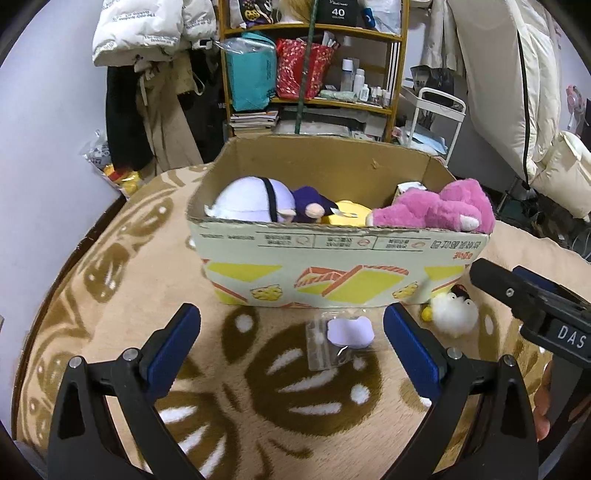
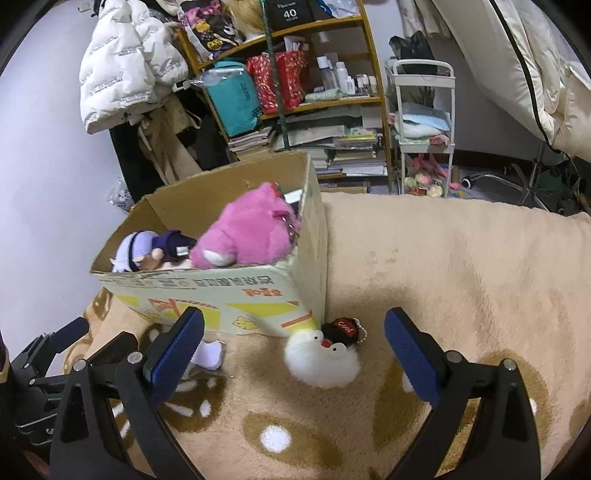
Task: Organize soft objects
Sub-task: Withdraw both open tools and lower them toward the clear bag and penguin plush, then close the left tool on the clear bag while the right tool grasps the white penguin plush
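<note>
Cardboard box (image 1: pixel 332 273) sits on the tan leaf-patterned blanket (image 1: pixel 258 406) as my collecting bin, and it already holds a pink plush (image 1: pixel 439 210), a lavender-headed doll in purple (image 1: pixel 255 201) and something yellow (image 1: pixel 347 218) between them. Two soft things are left outside, both close against the box's front, which I take to be why both tools are aimed low at that wall. My left gripper (image 1: pixel 291 343) hangs with its blue pads spread wide, empty, lined up on a small lilac cat-shaped piece in a clear sleeve (image 1: pixel 347 332) lying flat just ahead. My right gripper (image 2: pixel 293 347) is likewise spread wide and empty, framing the white fluffy keychain toy (image 2: pixel 321 358) at the box's corner; its black cap reads "Cool".

Other writing: the box carries upside-down Korean print I can't read reliably through the fisheye, plus yellow cheese graphics. A black pack (image 1: pixel 338 11) on the shelf (image 1: pixel 314 103) behind says "40", and the right tool's body, seen from the left wrist, shows "DAS". I judge the white toy the easier grab, being bulky and squashable.
</note>
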`<move>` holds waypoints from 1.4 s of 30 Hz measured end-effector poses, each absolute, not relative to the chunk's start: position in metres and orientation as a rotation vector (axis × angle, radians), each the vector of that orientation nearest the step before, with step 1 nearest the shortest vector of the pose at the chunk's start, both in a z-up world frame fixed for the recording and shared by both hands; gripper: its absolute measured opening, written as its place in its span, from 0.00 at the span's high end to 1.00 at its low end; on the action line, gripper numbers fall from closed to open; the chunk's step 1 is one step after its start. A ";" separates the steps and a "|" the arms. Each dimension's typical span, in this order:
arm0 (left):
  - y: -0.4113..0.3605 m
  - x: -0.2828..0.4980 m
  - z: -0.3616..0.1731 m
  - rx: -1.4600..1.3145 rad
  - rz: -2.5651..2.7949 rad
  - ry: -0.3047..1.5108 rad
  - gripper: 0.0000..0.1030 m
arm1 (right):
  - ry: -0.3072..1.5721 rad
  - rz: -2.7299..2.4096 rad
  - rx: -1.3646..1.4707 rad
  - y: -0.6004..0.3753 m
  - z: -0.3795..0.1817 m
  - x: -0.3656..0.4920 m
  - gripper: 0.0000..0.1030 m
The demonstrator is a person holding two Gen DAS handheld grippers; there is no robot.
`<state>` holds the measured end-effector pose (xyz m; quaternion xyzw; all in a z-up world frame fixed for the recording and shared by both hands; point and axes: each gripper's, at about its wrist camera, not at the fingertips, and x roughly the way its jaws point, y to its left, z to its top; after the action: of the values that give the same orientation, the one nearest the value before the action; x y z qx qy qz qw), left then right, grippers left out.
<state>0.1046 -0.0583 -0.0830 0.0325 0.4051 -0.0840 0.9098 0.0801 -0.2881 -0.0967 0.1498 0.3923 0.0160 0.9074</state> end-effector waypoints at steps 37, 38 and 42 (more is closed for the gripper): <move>-0.102 0.150 -0.171 0.060 -0.276 1.067 0.04 | 1.029 -0.013 0.364 -0.303 -0.168 0.120 0.01; -0.103 0.150 -0.172 0.061 -0.274 1.066 0.04 | 1.032 -0.014 0.360 -0.302 -0.169 0.120 0.01; -0.108 0.154 -0.175 0.076 -0.269 1.068 0.04 | 1.050 -0.030 0.331 -0.300 -0.171 0.122 0.09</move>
<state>0.1541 -0.1075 -0.1751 0.0363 0.5072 -0.1276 0.8516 0.1218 -0.2998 -0.1713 0.1575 0.4989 -0.0143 0.8521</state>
